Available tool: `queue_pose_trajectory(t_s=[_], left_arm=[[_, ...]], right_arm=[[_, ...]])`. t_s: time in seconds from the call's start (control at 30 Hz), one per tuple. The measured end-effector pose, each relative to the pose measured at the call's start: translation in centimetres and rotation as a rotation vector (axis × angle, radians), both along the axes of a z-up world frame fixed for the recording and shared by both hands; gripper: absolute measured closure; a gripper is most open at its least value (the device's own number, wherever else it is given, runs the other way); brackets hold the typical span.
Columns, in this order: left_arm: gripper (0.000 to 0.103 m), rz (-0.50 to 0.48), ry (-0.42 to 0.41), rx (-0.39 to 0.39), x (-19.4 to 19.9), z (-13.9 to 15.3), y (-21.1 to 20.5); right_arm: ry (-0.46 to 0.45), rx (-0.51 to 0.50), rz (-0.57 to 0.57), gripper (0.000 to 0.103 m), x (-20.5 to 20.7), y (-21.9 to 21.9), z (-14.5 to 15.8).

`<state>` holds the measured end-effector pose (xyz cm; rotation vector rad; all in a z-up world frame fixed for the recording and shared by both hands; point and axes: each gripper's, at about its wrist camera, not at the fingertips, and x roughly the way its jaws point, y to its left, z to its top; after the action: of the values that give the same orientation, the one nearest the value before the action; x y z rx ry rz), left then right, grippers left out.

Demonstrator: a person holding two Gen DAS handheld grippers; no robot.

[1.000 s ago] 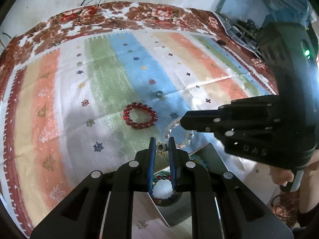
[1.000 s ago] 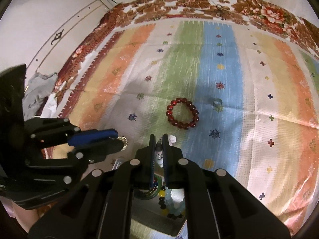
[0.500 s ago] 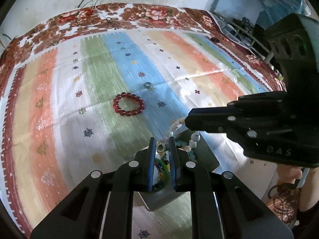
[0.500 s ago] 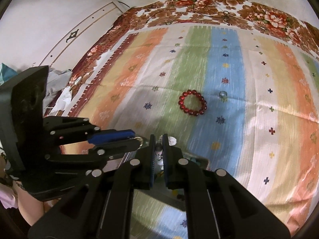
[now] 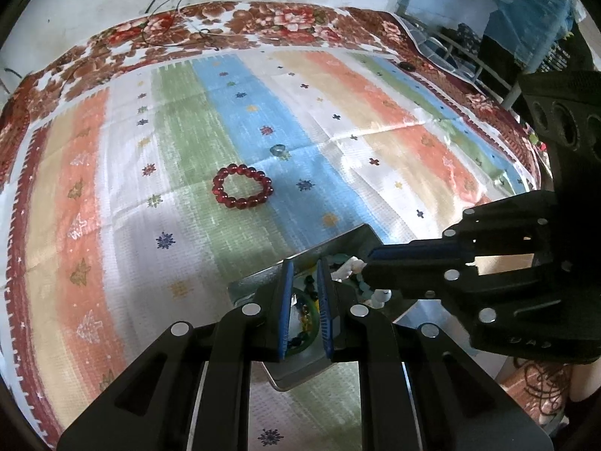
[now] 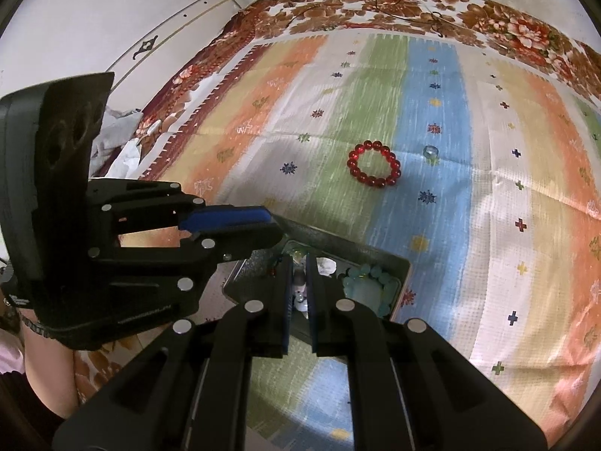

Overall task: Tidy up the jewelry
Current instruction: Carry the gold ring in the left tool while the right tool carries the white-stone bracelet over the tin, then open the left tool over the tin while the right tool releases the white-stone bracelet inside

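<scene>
A grey metal box (image 5: pixel 338 246) (image 6: pixel 375 253) lies on the striped cloth and holds a green bangle (image 5: pixel 310 310), pale turquoise beads (image 6: pixel 370 282) and dark beads. My left gripper (image 5: pixel 304 267) hovers over the box with jaws nearly closed; nothing shows clearly between them. My right gripper (image 6: pixel 299 263) is shut on a white bead bracelet (image 6: pixel 300 295) over the box; its beads hang from the fingers in the left wrist view (image 5: pixel 347 268). A red bead bracelet (image 5: pixel 242 186) (image 6: pixel 374 169) and a small blue-grey ring (image 5: pixel 278 149) (image 6: pixel 430 150) lie further out on the cloth.
The striped cloth (image 5: pixel 112 188) covers a floral blanket (image 5: pixel 263 22). Cables (image 5: pixel 176 0) lie at the far edge. A white wall panel (image 6: pixel 169 37) and crumpled fabric (image 6: pixel 120 139) are at the left. Blue furniture (image 5: pixel 507 18) stands at the right.
Both grippers have drawn back toward the near side and now sit over the open box. The right gripper still carries the white bead bracelet. The red bracelet and ring have not moved.
</scene>
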<state>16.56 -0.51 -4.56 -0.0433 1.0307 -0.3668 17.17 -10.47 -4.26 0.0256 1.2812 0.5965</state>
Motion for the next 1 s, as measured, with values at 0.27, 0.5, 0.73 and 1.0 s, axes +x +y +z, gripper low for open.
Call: queue_pose_trajectory(t_s=[0.27, 0.5, 0.73, 1.0], left_arm=[[0.081, 0.021, -0.004, 0.006, 0.3, -0.1, 0.5], [0.077, 0.054, 0.006, 0.019, 0.9, -0.4, 1.5], [0.049, 0.095, -0.010, 0.051, 1.2, -0.3, 1.8], [0.042, 0.147, -0.011, 0.057, 1.8, -0.4, 2.5]], right_arm=[[-0.007, -0.056, 0.035, 0.068, -0.1, 0.3, -0.8], [-0.003, -0.070, -0.028, 0.056, 1.0, -1.2, -1.3], [-0.010, -0.081, -0.078, 0.039, 1.6, -2.2, -1.3], [0.001, -0.081, -0.135, 0.026, 2.5, -3.6, -1.6]])
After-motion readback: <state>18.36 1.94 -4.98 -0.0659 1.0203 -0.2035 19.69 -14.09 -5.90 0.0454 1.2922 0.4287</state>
